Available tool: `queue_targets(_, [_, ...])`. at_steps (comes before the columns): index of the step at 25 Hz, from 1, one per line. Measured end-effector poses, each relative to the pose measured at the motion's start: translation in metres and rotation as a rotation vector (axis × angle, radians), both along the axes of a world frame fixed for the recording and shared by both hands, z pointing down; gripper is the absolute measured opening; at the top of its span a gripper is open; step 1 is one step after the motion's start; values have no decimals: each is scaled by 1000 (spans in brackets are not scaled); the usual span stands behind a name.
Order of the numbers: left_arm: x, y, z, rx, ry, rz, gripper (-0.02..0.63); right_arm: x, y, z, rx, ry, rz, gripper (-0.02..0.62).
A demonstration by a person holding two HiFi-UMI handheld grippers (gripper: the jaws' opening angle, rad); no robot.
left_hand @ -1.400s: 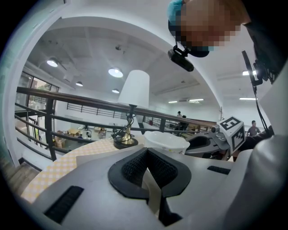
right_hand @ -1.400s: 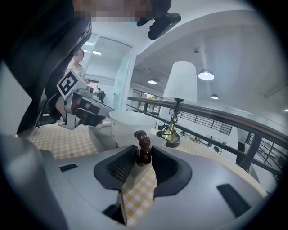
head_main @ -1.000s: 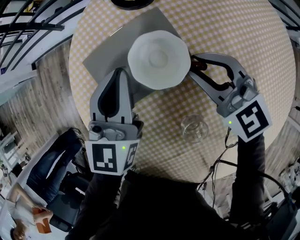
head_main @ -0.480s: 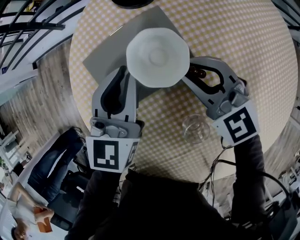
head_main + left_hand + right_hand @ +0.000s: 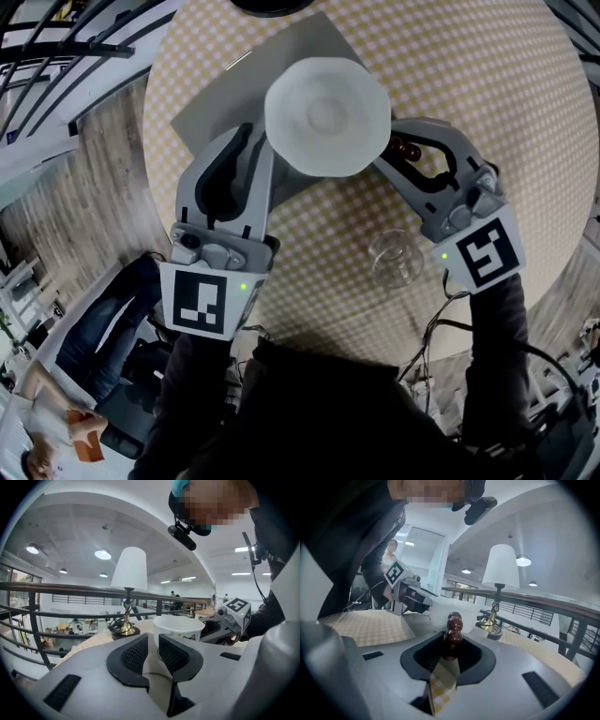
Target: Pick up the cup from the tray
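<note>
Pinching with the just-closing right gripper (image 5: 401, 150) what looks like the brown knobbed handle (image 5: 453, 630), safest hold on a light, slick, breakable white cup (image 5: 326, 114) over the grey tray (image 5: 220, 103), left gripper (image 5: 153, 648) just eased narrowly open alongside, empty.

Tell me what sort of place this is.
Probably a café or lounge on an upper level of a large building: a round table with a checked cloth, a shaded table lamp on it, and a railing with people seated beyond and below it.
</note>
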State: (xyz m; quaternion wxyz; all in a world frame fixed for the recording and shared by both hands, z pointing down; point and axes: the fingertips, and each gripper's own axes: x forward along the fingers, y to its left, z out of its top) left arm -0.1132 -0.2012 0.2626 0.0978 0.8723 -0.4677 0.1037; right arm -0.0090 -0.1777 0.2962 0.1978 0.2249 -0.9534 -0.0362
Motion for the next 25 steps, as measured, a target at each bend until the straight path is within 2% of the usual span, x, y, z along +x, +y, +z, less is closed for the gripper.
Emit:
queue_targets(4, [3,6,2,5,-19,121,130,1,5,0,-35,-8,0,72])
queue_targets(6, [7,11,5,5,-40,212,162,1,6,-8,-34,-37,-7,118])
queue_targets(9, [18,17,14,4,-134,377,178,2,2,-7,-16,-16,-12,118])
queue_targets(10, [21,18,16,-3,-164,427,178,2,1,-5,-16,-4,-13,110])
queue_targets(11, [23,17,18,-7,-186,471,178,3,1,-4,-16,2,-12,72])
queue_targets(12, [24,14,18,-10,-201,506,189,4,-1,-4,-17,3,-8,69])
queue_targets(13, [24,11,18,-14,-213,530,202,5,-2,-4,-19,1,-4,69])
queue_targets(16, [21,-2,20,-36,-224,555,314,5,-3,-4,-19,-9,-3,71])
queue_targets(17, [24,-2,20,-39,-219,574,331,3,-3,-4,-16,-16,-7,69])
queue_targets(22, [51,15,26,-50,-185,775,444,-4,-1,-6,-7,-36,-43,61])
queue_targets(25, [58,3,24,-19,-216,765,446,-3,1,-6,-1,-23,-70,60])
